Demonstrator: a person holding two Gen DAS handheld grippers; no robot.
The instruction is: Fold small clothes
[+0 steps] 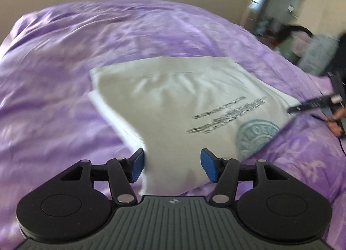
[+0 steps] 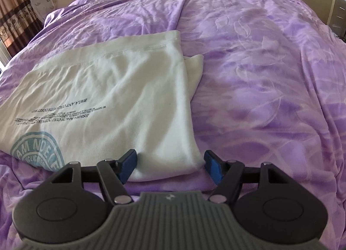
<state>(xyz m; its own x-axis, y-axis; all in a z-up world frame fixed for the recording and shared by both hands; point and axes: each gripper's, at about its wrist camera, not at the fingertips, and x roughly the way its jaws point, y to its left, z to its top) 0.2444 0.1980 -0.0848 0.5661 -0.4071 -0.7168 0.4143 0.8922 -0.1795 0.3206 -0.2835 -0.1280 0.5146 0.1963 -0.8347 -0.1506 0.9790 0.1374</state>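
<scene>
White printed cotton T-shirt (image 2: 103,98) lies folded on the purple floral bedspread (image 2: 270,77); we have both tools at its near edge.

The shirt has black text lines and a teal round stamp logo (image 2: 36,152), with a folded layer sticking out on one side. Our left hand-held gripper (image 1: 172,166) is spread wide, blue pads (image 1: 137,164) either side of a near corner of the cloth, gripping nothing. Our right hand-held gripper (image 2: 170,164) is also wide open, straddling the other near corner. A brown patterned curtain (image 2: 13,12) hangs beyond the bed.
</scene>
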